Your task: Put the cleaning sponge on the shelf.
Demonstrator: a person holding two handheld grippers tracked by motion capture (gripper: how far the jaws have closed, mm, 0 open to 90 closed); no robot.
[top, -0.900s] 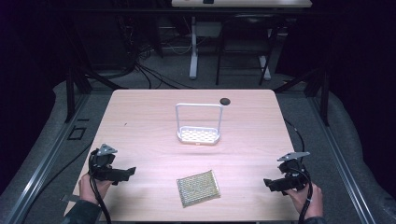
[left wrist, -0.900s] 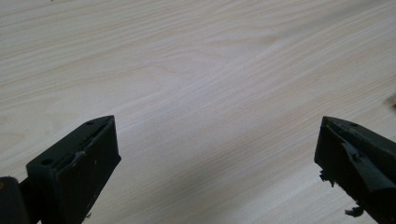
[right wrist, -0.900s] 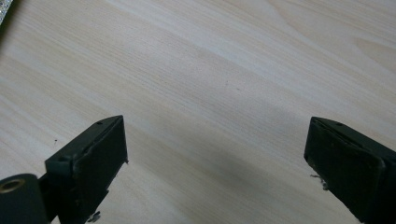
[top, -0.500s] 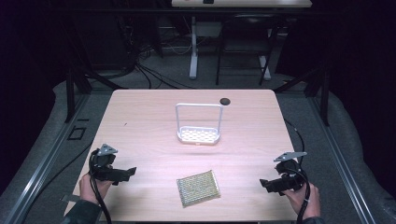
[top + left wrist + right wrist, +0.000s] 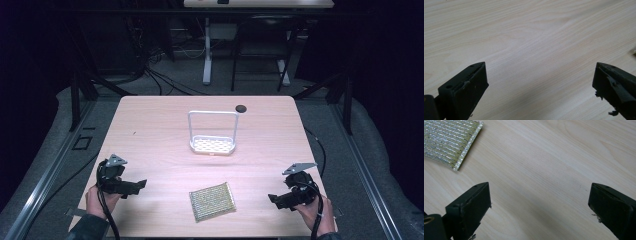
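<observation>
While both grippers gape, sponge [image 5: 212,201] lies between.

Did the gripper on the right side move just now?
Yes. The right hand-held gripper has slid left toward the sparkly mat, which hasn't moved on the table; the gap between them has shrunk.

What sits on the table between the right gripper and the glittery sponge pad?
Nothing: bare wood separates the right gripper from the sponge pad, as the high view and right gripper view show.
</observation>
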